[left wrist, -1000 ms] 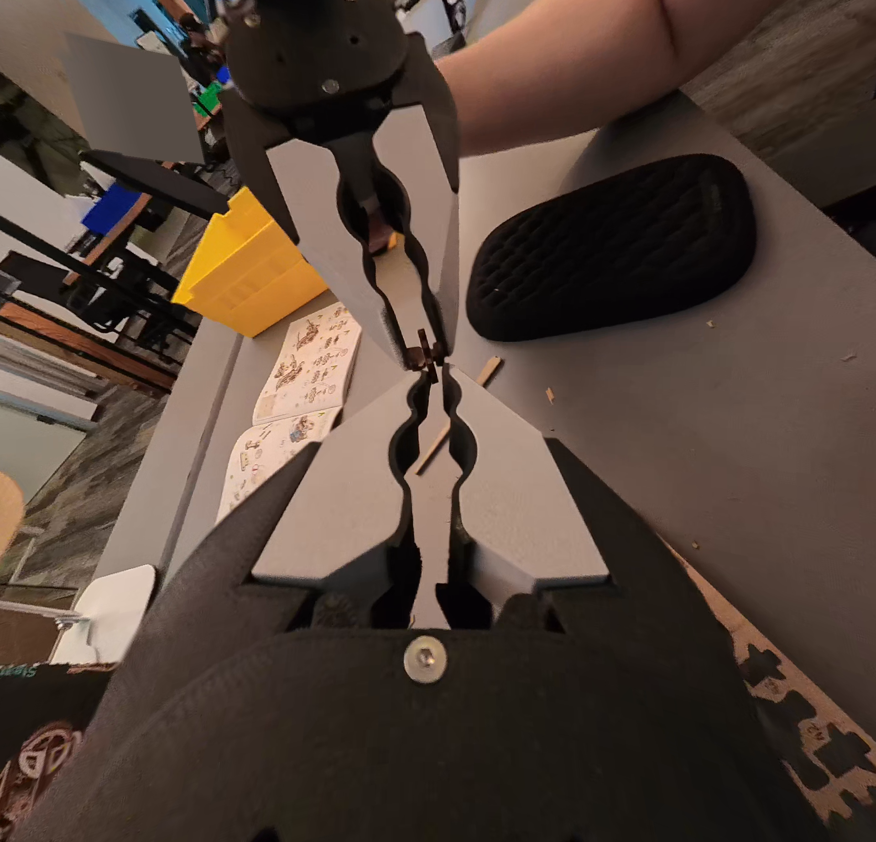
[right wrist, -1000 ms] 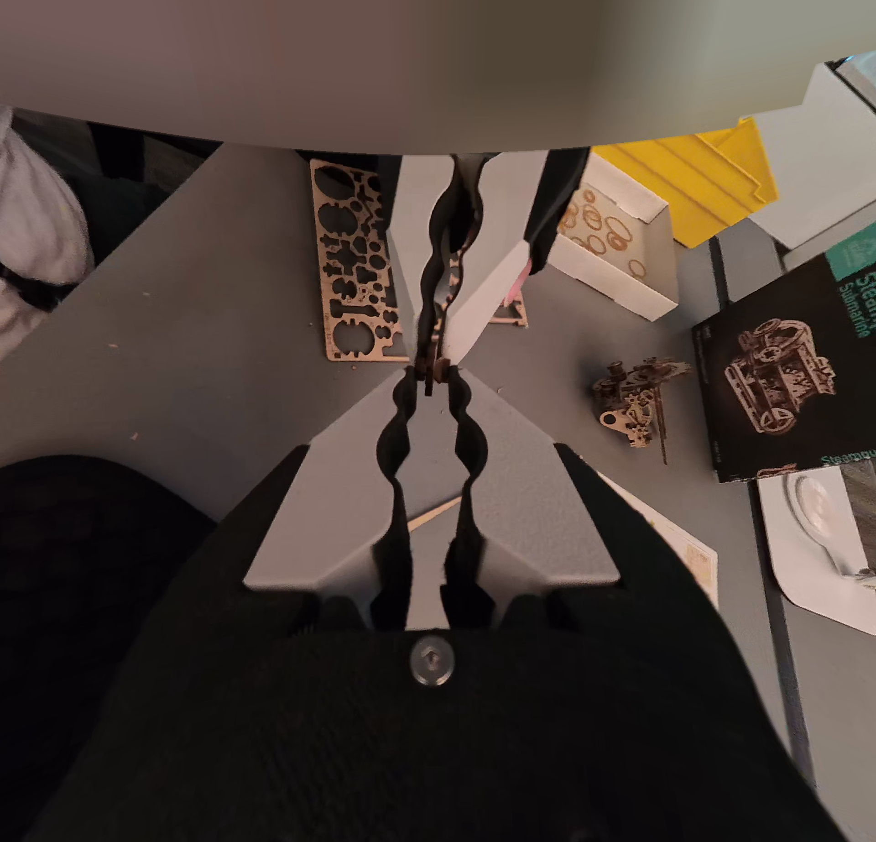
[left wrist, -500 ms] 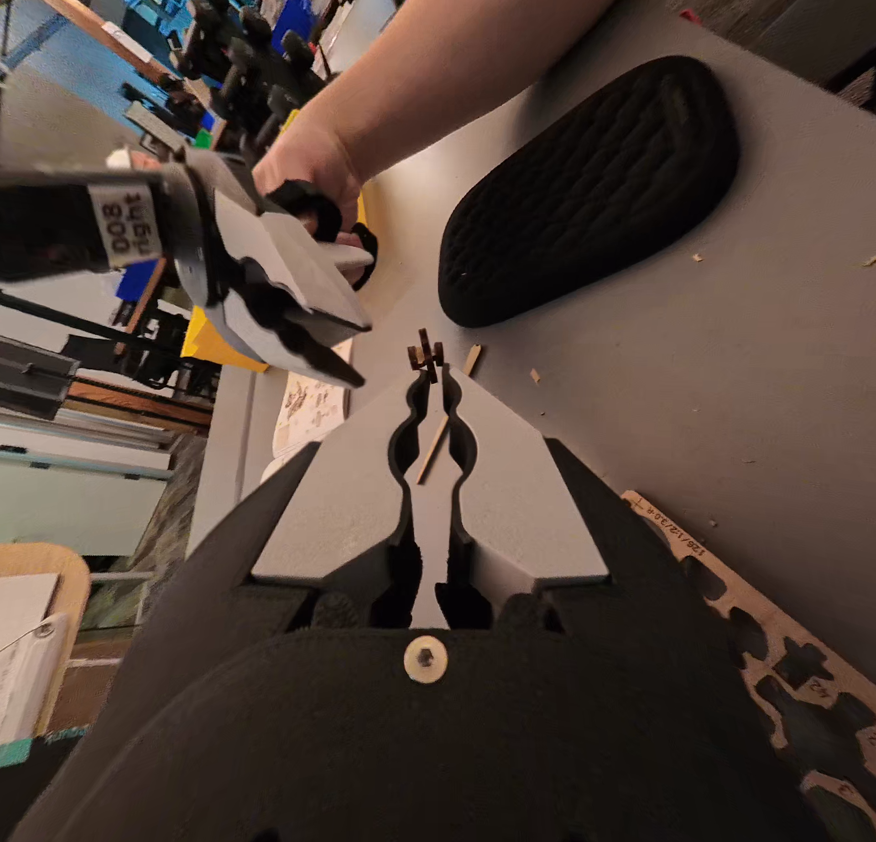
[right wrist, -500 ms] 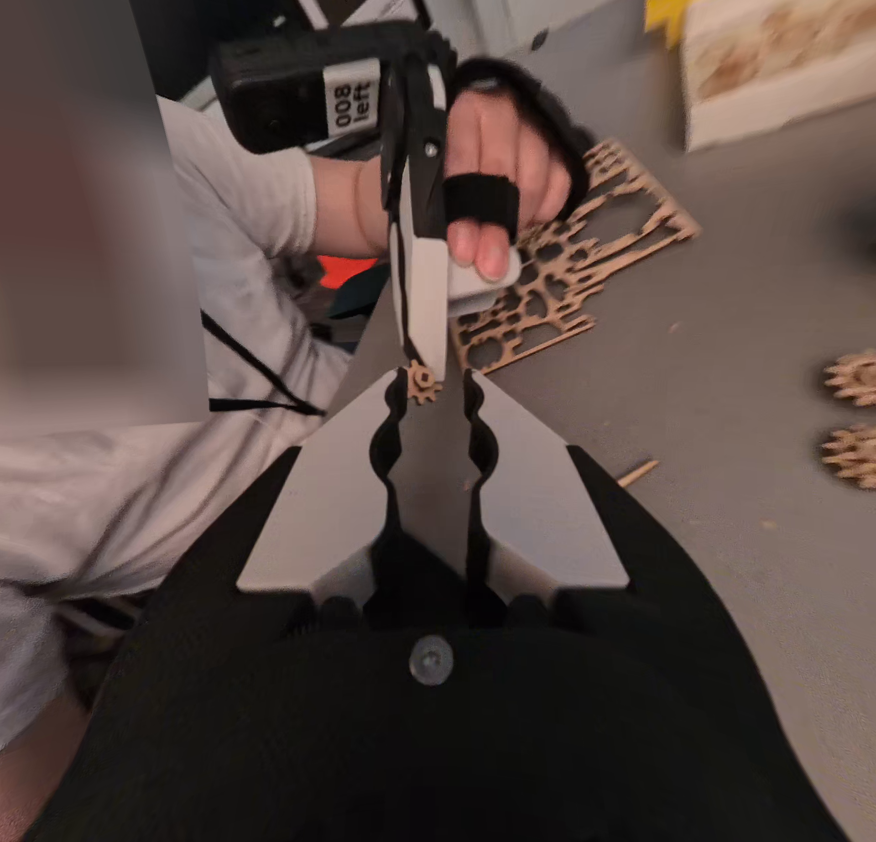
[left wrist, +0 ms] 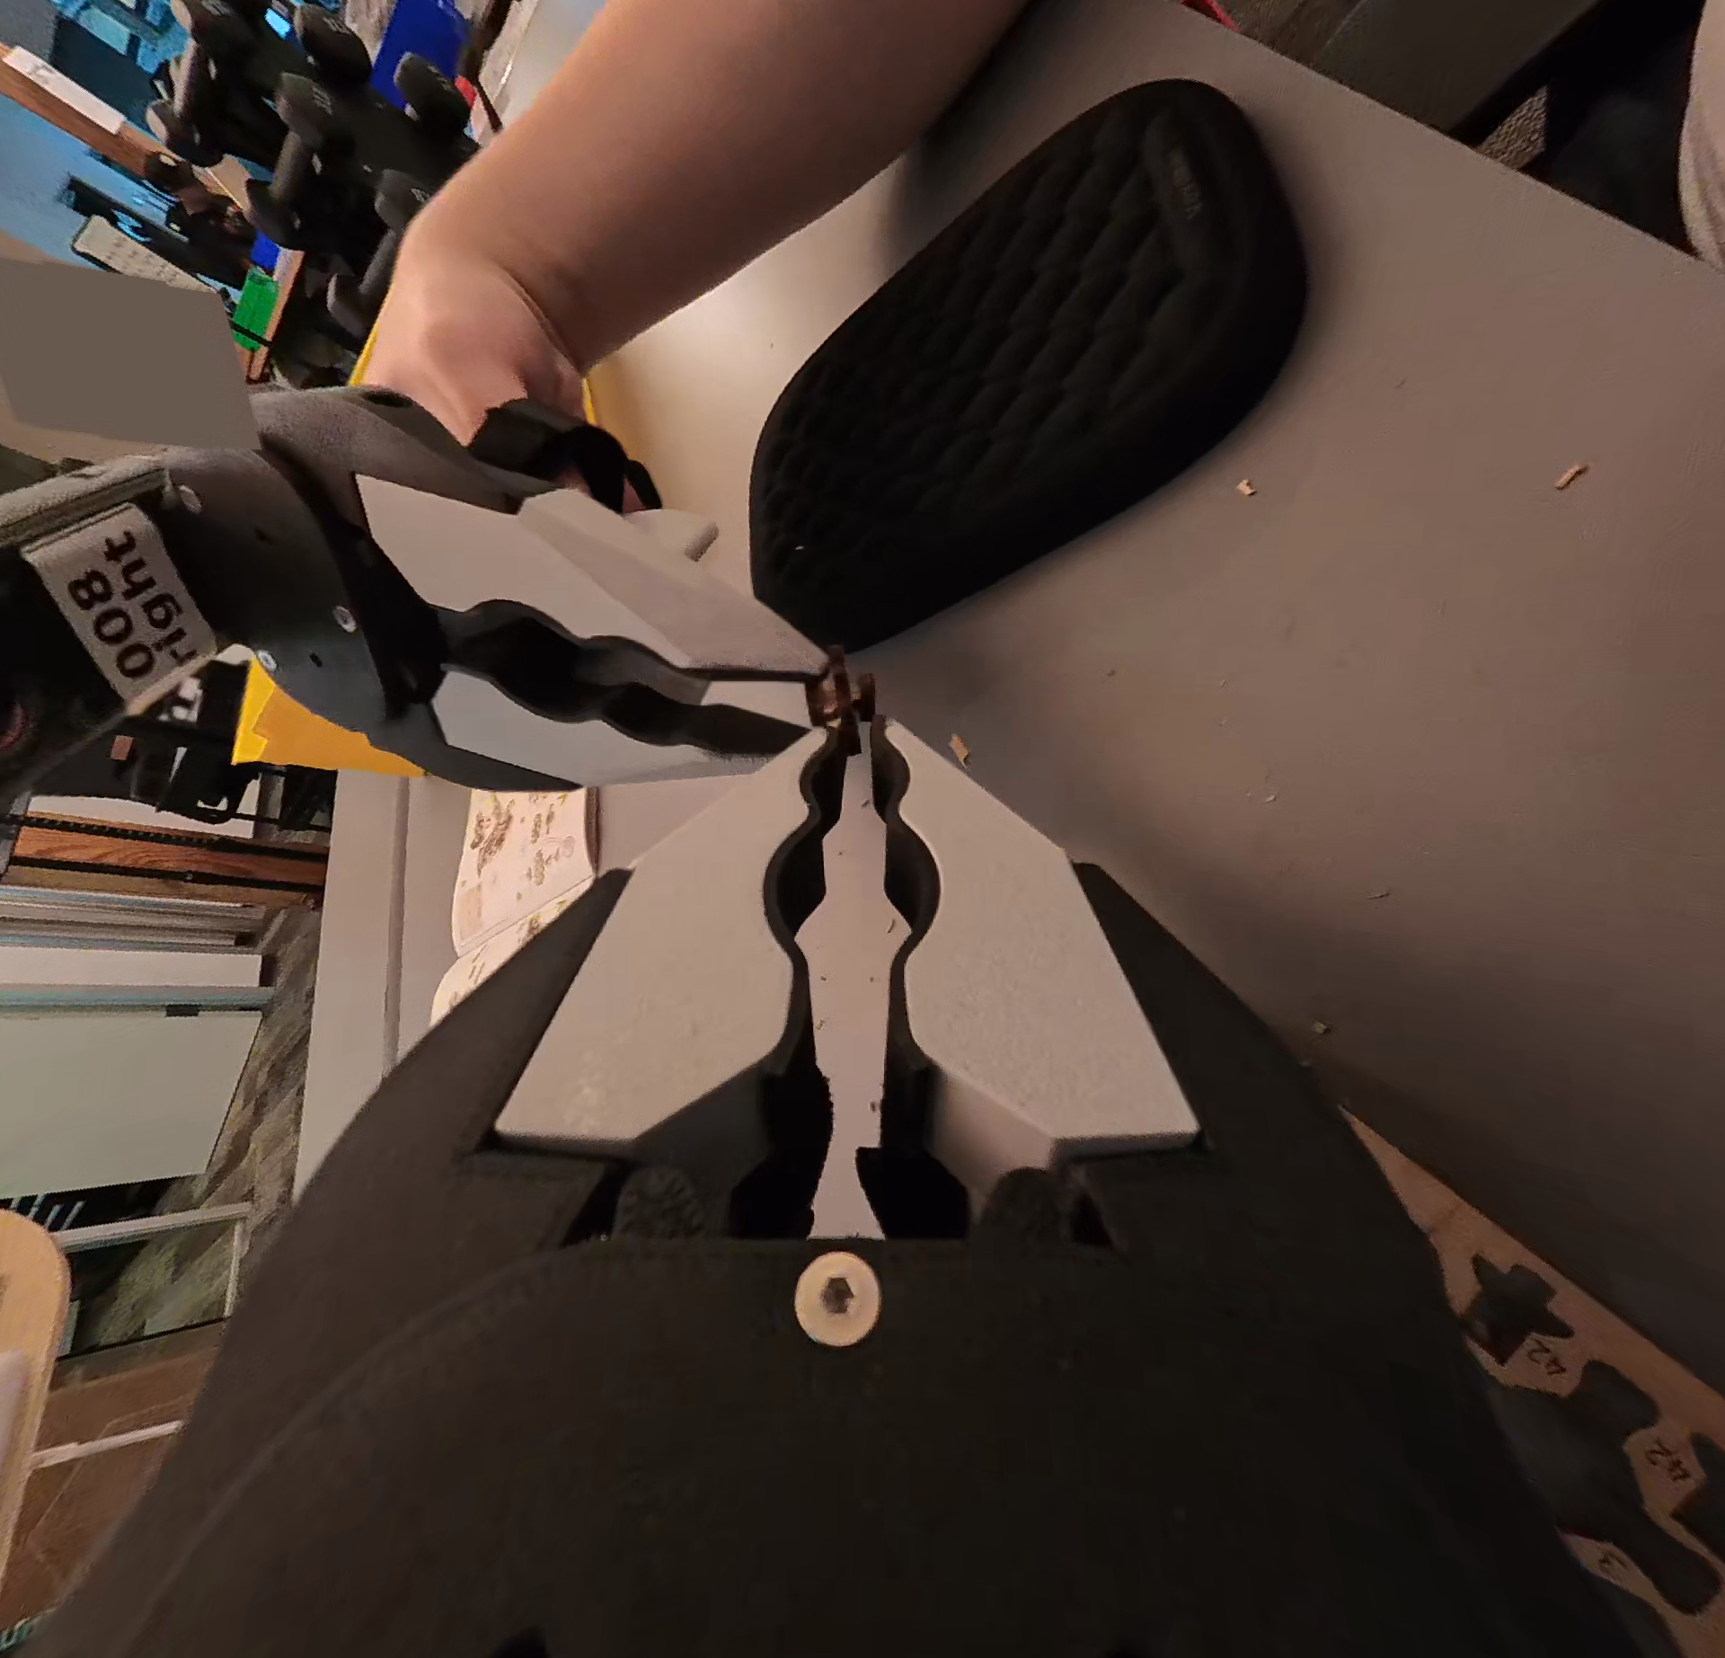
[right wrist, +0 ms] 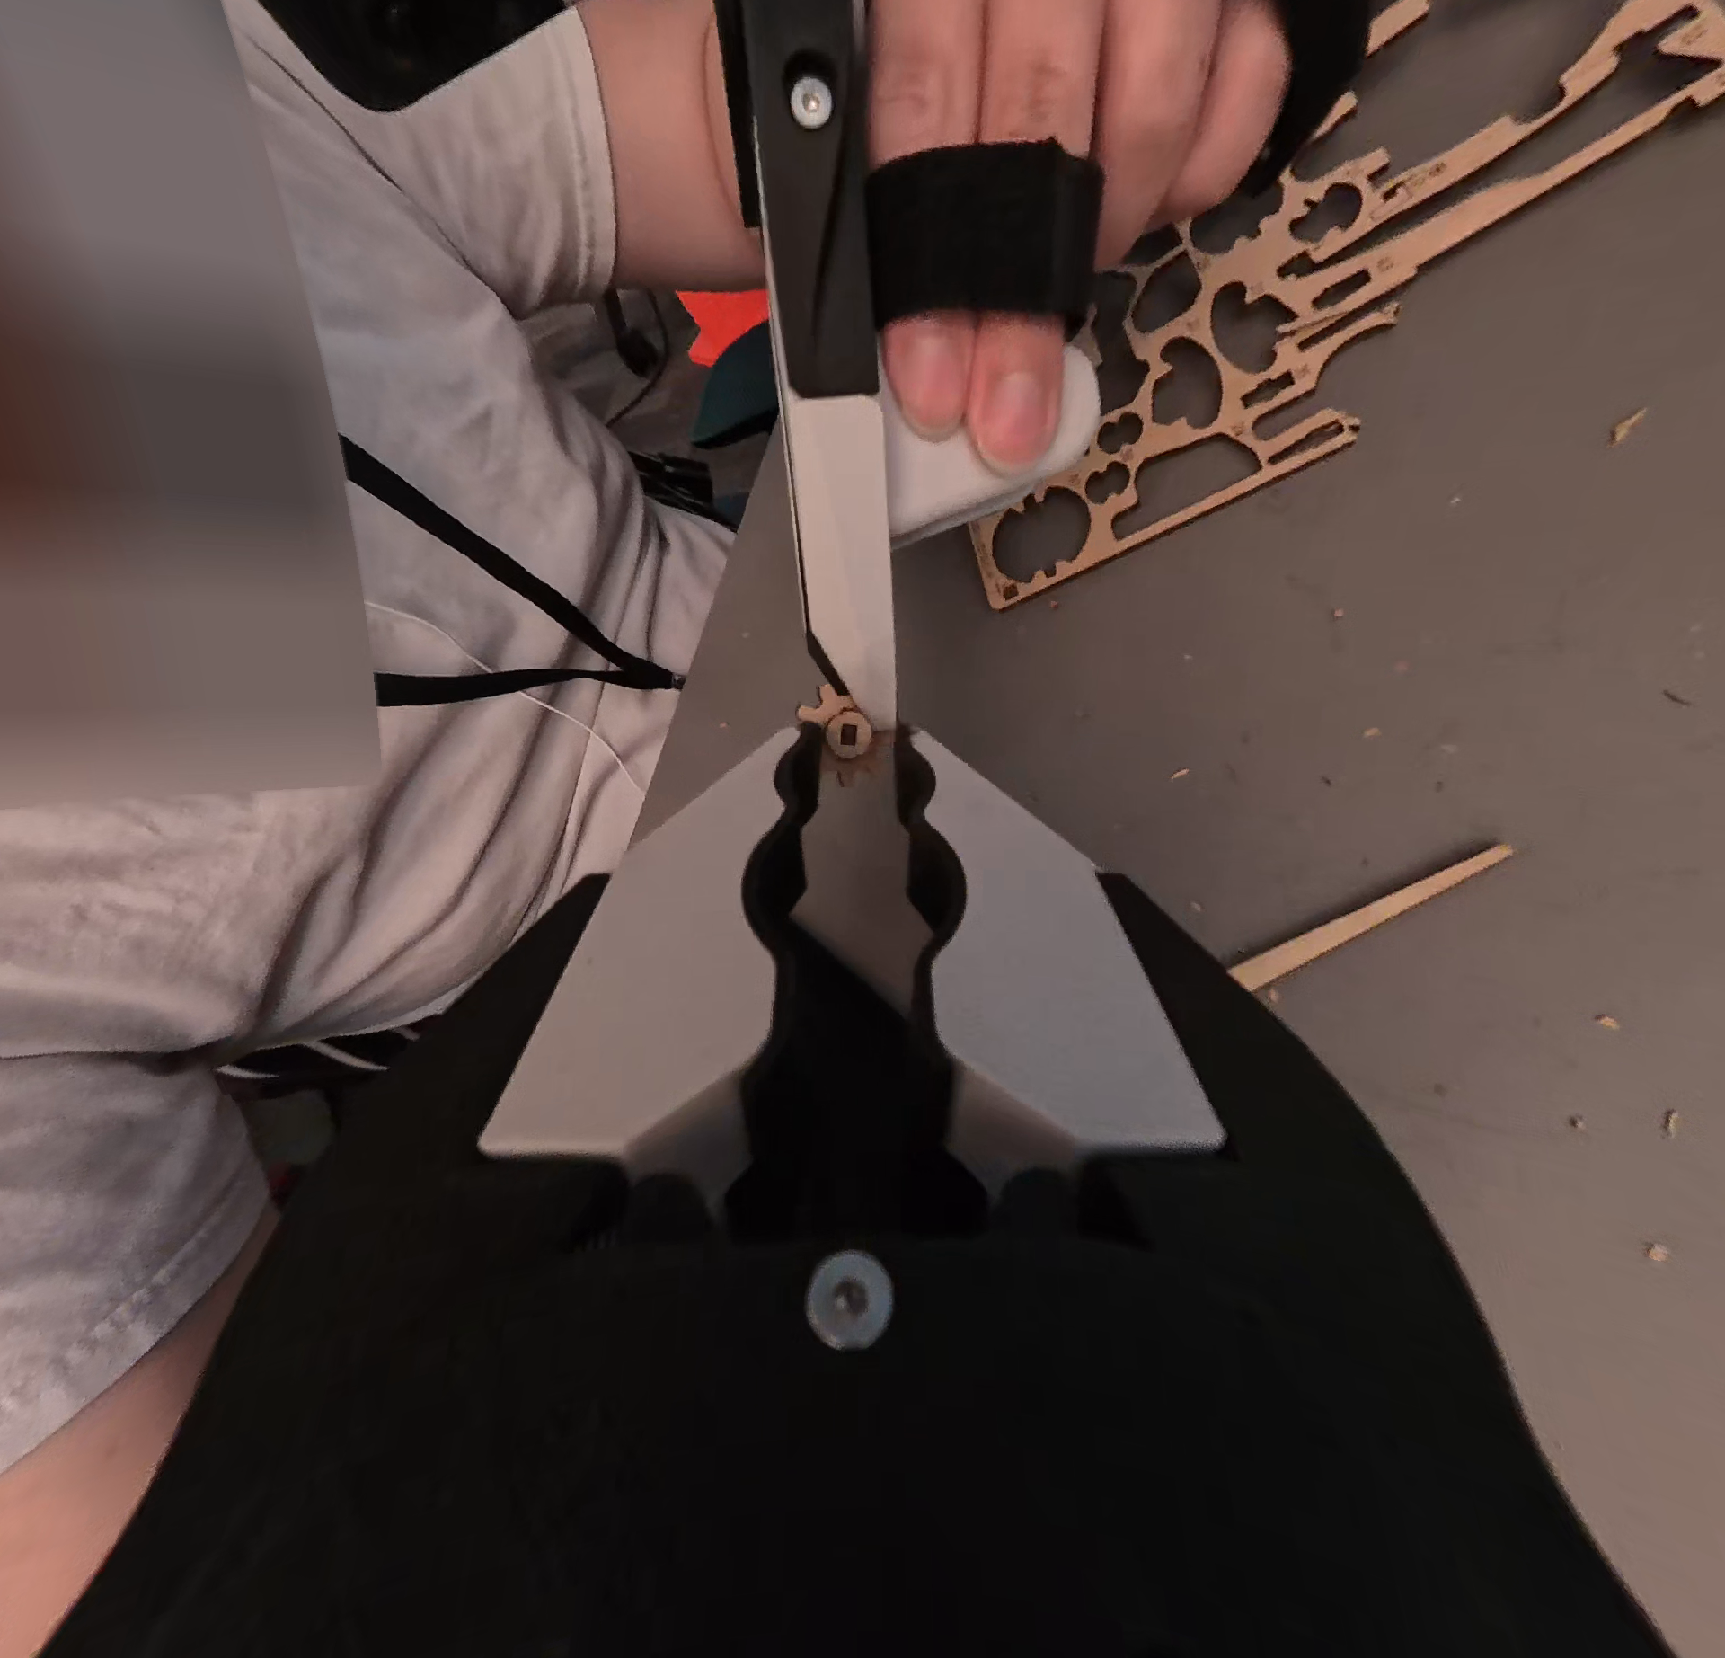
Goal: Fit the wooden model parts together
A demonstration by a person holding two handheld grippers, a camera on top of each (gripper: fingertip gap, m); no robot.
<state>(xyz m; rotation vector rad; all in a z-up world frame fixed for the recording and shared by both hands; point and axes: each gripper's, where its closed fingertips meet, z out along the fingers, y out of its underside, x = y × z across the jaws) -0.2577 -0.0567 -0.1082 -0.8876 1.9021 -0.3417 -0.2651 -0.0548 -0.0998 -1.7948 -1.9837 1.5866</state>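
The left tool [left wrist: 848, 734] pinches a small wooden gear piece [left wrist: 843, 700] at its fingertips, held above the grey surface [left wrist: 1353, 679]. The right tool [left wrist: 810, 703] comes in from the side, its two tips set on either side of the same piece; in its own view the right tool [right wrist: 851, 747] is closed on the small toothed wheel [right wrist: 848, 737], with the left tool's tip touching it from above. A black padded rest [left wrist: 1027, 371] lies behind, a cut-out wooden sheet [right wrist: 1204, 381] and a thin wooden stick [right wrist: 1372, 930] lie on the surface nearby
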